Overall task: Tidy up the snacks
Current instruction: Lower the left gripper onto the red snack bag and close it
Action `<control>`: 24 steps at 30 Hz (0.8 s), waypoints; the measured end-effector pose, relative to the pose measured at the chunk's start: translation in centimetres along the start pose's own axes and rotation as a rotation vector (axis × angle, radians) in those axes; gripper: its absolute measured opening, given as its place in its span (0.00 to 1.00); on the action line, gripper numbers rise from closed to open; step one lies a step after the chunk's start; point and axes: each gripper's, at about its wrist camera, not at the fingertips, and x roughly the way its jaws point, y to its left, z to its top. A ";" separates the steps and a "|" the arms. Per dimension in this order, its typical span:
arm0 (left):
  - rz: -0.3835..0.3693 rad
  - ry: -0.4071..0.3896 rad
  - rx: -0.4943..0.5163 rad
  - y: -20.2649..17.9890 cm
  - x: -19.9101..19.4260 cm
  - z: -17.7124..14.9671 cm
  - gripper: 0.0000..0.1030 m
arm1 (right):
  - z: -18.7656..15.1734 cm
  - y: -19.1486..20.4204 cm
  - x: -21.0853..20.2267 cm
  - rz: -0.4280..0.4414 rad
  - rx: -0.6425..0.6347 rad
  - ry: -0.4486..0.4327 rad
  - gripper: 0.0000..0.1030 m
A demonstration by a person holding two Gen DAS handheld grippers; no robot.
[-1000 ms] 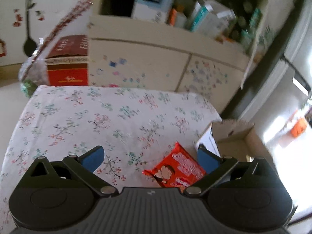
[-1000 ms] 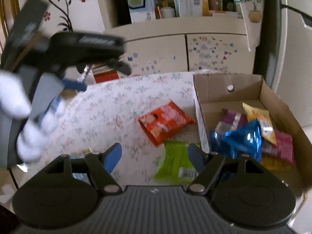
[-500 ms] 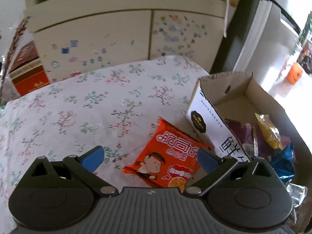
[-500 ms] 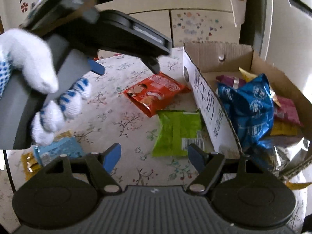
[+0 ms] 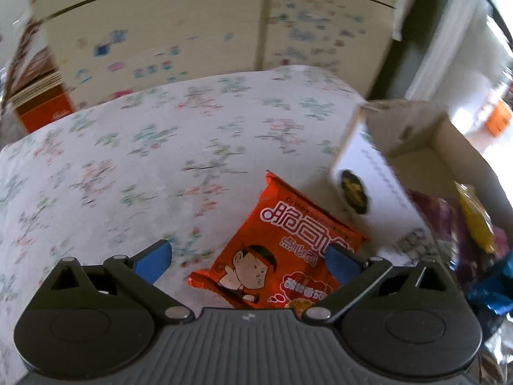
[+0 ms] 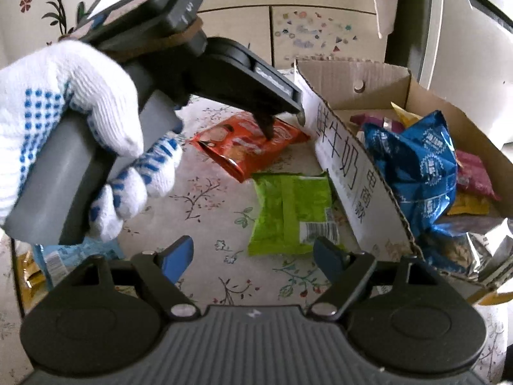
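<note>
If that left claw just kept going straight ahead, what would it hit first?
Most likely the red snack packet: it lies on the flowered tablecloth between the open fingers of the left gripper. Depth is hard to judge.

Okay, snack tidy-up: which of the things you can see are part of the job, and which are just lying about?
Part of the job:
red snack packet
green snack packet
light blue packet
cardboard box, already holding a blue bag
left gripper, open over the red packet
right gripper, open

Just lying about:
stickered cabinet
red carton
floral cloth

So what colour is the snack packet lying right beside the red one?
Bright green packet, seen best in the right wrist view.
</note>
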 end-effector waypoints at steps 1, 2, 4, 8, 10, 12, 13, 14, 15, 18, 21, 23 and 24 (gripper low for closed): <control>0.011 -0.004 -0.012 0.5 -0.2 -0.1 1.00 | 0.0 0.1 0.1 -0.008 0.004 -0.002 0.81; 0.028 -0.005 -0.020 0.9 -0.4 -0.1 1.00 | 0.1 0.2 0.2 -0.017 0.008 -0.003 0.82; 0.061 -0.004 -0.042 2.0 -0.8 -0.3 1.00 | 0.3 0.6 0.5 -0.046 0.004 -0.016 0.87; 0.090 0.015 -0.116 4.8 -1.3 -0.5 1.00 | 0.7 1.2 1.2 -0.100 0.008 -0.044 0.89; 0.100 0.017 -0.142 6.2 -1.6 -0.6 1.00 | 0.8 1.5 1.9 -0.109 0.002 -0.029 0.93; 0.119 0.026 -0.170 7.5 -1.8 -0.6 1.00 | 0.6 2.0 2.5 -0.126 -0.021 -0.023 0.96; 0.126 0.027 -0.180 8.0 -2.0 -0.7 1.00 | 0.5 2.0 2.7 -0.118 -0.027 -0.025 0.99; 0.135 0.030 -0.186 8.5 -2.2 -0.7 1.00 | 0.4 2.1 2.8 -0.113 -0.034 -0.026 1.00; 0.144 0.029 -0.190 9.0 -2.4 -0.7 1.00 | 0.4 2.0 3.0 -0.094 -0.033 -0.012 1.00; 0.162 0.007 -0.204 10.4 -3.0 -0.5 1.00 | 0.5 2.0 3.0 -0.033 -0.022 0.006 1.00; 0.132 -0.032 -0.282 11.9 -3.7 -0.2 1.00 | 0.3 2.7 2.7 0.053 -0.062 0.015 1.00; 0.097 -0.053 -0.338 12.3 -4.0 -0.1 1.00 | 0.4 2.8 2.3 0.063 -0.054 -0.005 0.98; 0.080 -0.059 -0.353 12.3 -4.0 0.0 1.00 | 0.4 2.7 2.2 0.042 -0.045 -0.019 0.98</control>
